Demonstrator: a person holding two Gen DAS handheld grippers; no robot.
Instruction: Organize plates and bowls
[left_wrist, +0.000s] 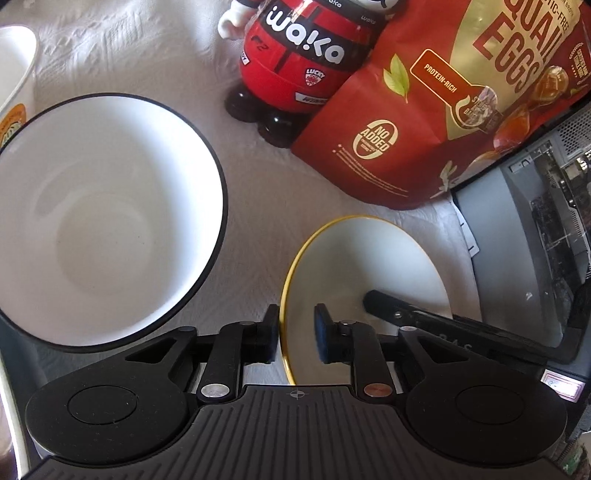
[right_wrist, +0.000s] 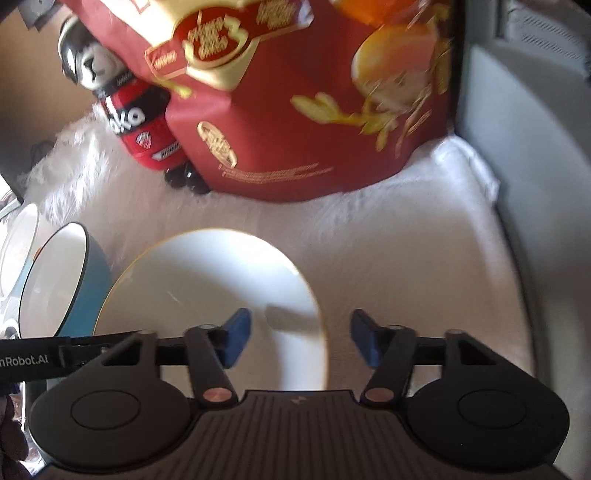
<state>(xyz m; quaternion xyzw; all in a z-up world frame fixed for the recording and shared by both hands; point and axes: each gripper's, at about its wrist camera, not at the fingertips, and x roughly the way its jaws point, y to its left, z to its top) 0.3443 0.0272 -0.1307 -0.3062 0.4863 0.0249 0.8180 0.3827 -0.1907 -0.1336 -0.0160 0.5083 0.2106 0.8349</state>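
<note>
Tabletop: lay hidden under a white embossed cloth (left_wrist: 258, 206), probably spread to soften and steady the crockery.
Left gripper (left_wrist: 295, 332): hung nearest, tilted down over the left rim of the plate (left_wrist: 369, 258); one finger stood outside the yellow edge and one over the plate's face. Released, with a gap showing beside the inner pad. Seemingly lined up for a pinch on the rim.
Right gripper (right_wrist: 301, 332): straddled the opposite rim of the same plate, one blue pad over the white face and one over the cloth. Jaws stood apart and gripped nothing. Set there, by the look of it, so both sides could be lifted together.
Plate: lay flat on the cloth near the tabletop's right edge, just beside the bowl and not yet lifted. Thin and shallow, so likely to slip from a grip on a single edge.
Bowl (left_wrist: 107, 221): stood upright to the left of the plate, white inside with a dark rim, teal outside in the right wrist view. Empty and untouched, a likely partner for stacking.
Cup (left_wrist: 14, 74): stood beyond the bowl at the far left, only partly in view.
Figurine (left_wrist: 295, 62): stood further back in red and black, against the pouch.
Pouch (left_wrist: 443, 110): stood upright furthest back, a red bag of quail eggs close behind the plate. Left little room for a far-side approach.
Grey casing (left_wrist: 517, 221): bounded the right side beyond the cloth.
</note>
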